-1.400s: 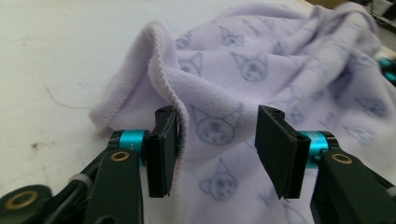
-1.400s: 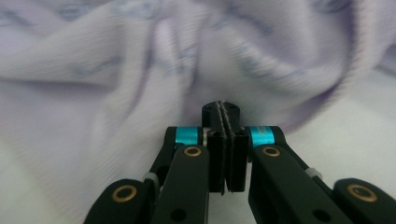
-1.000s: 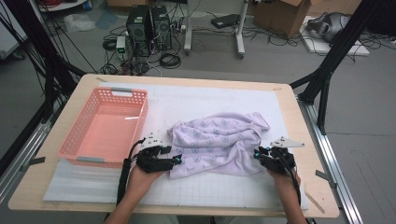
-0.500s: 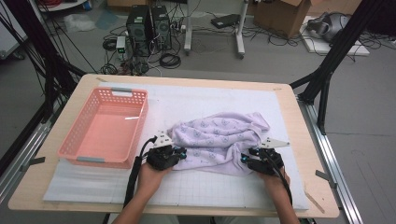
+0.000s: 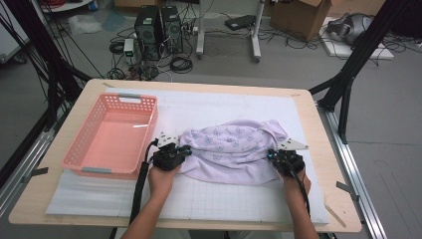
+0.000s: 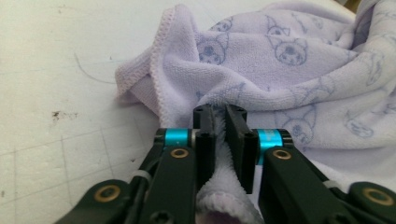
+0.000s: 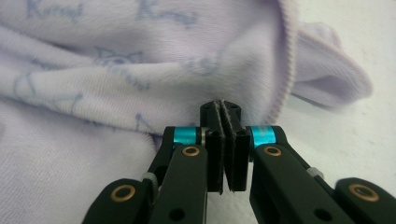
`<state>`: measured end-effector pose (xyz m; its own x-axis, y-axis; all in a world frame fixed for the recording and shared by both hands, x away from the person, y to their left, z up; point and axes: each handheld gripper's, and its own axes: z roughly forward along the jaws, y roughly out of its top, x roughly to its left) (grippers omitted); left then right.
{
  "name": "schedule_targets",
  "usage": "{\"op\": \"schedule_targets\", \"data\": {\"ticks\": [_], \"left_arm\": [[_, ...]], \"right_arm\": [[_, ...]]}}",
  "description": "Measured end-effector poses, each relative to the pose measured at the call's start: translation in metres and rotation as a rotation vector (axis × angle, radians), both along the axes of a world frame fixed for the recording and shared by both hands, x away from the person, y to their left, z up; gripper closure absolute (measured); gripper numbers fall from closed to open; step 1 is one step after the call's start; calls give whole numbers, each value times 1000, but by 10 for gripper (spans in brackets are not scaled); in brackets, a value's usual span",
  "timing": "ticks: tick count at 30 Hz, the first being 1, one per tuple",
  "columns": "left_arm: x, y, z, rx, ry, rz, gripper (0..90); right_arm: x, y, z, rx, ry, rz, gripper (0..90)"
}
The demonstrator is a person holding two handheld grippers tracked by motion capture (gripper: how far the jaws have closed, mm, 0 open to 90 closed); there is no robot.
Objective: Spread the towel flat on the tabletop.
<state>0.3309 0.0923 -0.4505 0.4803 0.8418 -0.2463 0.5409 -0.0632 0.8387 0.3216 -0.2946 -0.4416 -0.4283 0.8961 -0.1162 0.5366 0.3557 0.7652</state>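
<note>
Towel lies crumpled on the white tabletop, beside the pink basket. Left hand-held gripper has pinched a fold; right hand-held gripper looks closed on an edge. Grasping seems done, spreading or folding remains. The cloth is lilac, soft, printed with small cat faces.

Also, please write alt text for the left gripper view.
The left tongs pinch a fold of a lilac towel printed with small cartoon faces. The towel lies crumpled on a white gridded mat.
</note>
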Motion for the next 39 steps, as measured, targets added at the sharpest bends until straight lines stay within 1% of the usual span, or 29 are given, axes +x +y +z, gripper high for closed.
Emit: {"op": "schedule_targets", "data": {"ticks": [1, 2, 3, 4, 5, 7, 9, 10, 12, 13, 15, 17, 19, 21, 22, 23, 26, 27, 29, 31, 32, 33, 34, 35, 36, 37, 39], "left_arm": [[-1, 1, 0, 1, 3, -12, 733], [-2, 3, 1, -4, 10, -22, 688], [-3, 4, 2, -7, 14, -34, 620], [-6, 6, 3, -13, 11, -48, 573], [-9, 8, 5, -5, 0, -64, 556], [-16, 13, 8, -2, -12, -83, 495], [-24, 19, 10, 7, -33, -92, 484], [-27, 23, 11, 4, -43, -99, 484], [-35, 28, 12, 6, -54, -117, 484], [-38, 29, 12, 19, -55, -137, 484], [-45, 28, 11, 52, -48, -168, 483], [-50, 26, 8, 78, -30, -199, 482], [-55, 25, 5, 72, -22, -204, 485], [-61, 29, 5, 58, -26, -199, 484], [-63, 31, 5, 57, -30, -200, 484], [-66, 33, 4, 54, -27, -203, 484], [-70, 36, -1, 42, 1, -220, 475], [-71, 35, -1, 45, -2, -226, 470], [-68, 32, -1, 50, 13, -234, 463], [-64, 25, -2, 89, 52, -239, 462], [-63, 23, -2, 101, 47, -234, 467], [-62, 21, -2, 116, 45, -227, 501], [-61, 20, -2, 137, 36, -210, 557], [-61, 19, -2, 149, 33, -199, 647], [-61, 20, -2, 155, 37, -206, 760], [-61, 20, -2, 150, 40, -210, 834], [-64, 22, -1, 128, 51, -218, 847]], "right_arm": [[-1, -2, 1, 1, 1, -3, 875], [-3, -4, 2, 7, -7, -5, 870], [-5, -6, 3, 15, -20, -11, 856], [-8, -8, 4, 25, -29, -15, 817], [-11, -10, 6, 41, -37, -17, 788], [-18, -17, 8, 77, -44, -5, 738], [-25, -22, 10, 95, -53, 7, 694], [-29, -25, 11, 101, -56, 10, 682], [-37, -31, 11, 124, -42, 30, 665], [-41, -34, 11, 120, -32, 38, 654], [-46, -38, 8, 125, -5, 58, 620], [-50, -41, 4, 128, 20, 58, 602], [-54, -42, 0, 134, 37, 72, 596], [-57, -40, -3, 121, 55, 89, 596], [-58, -39, -4, 124, 63, 99, 596], [-59, -37, -4, 120, 63, 105, 596], [-59, -33, -6, 118, 74, 113, 584], [-59, -31, -6, 120, 78, 115, 584], [-59, -28, -7, 116, 79, 121, 586], [-58, -27, -7, 123, 95, 129, 608], [-59, -26, -7, 133, 108, 134, 624], [-59, -24, -8, 132, 106, 137, 641], [-59, -23, -8, 131, 109, 142, 692], [-60, -23, -7, 144, 124, 153, 777], [-60, -22, -6, 150, 134, 177, 841], [-62, -20, -6, 132, 125, 180, 866], [-65, -17, -4, 83, 103, 196, 880]]}}
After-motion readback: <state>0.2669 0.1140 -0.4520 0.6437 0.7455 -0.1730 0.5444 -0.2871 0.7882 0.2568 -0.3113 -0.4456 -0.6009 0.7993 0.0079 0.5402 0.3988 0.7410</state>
